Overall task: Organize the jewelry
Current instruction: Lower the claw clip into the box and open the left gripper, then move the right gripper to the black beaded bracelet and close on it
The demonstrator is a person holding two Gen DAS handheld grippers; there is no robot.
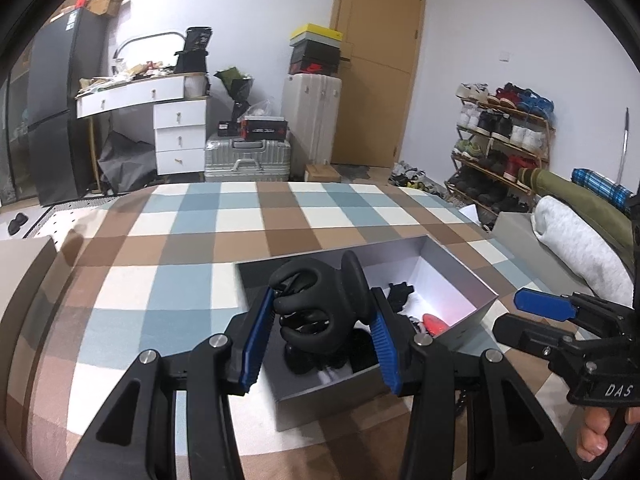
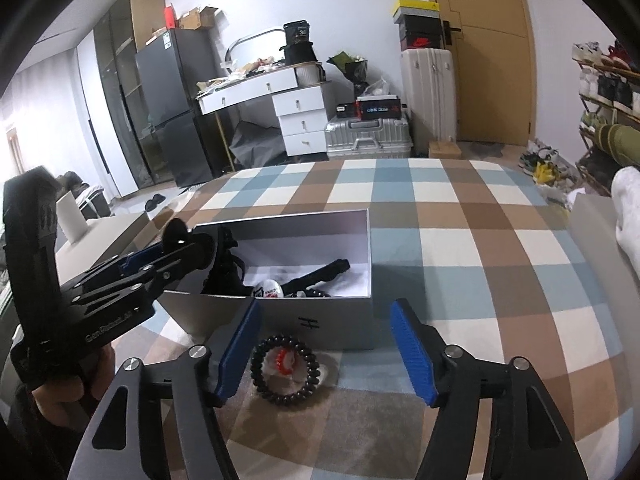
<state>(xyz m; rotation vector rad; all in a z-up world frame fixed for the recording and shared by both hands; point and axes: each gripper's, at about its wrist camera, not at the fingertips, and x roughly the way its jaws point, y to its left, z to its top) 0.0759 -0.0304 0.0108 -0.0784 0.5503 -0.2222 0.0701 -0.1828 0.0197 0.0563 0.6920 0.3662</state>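
holding a black hair claw (image 1: 316, 312) in my left gripper (image 1: 318, 340), i have its blue ribbed pads pressed on either side, right above the open grey box (image 1: 460, 276). my right gripper (image 2: 326, 354) stands wide with nothing between the pads; a dark beaded bracelet (image 2: 285, 369) lies on the checked cloth (image 2: 480, 248) just below them, a small red piece inside its ring, close to the box's front wall.

i judge the sorting about half done: the box already holds a few black pieces and something red and white on its white lining, but the claw is not yet in and the bracelet sits outside.

the claw is smooth matte plastic with curved teeth. the bracelet is round glossy beads on a loop. the box looks like stiff card with straight walls; the cloth is soft, in blue, brown and cream squares.
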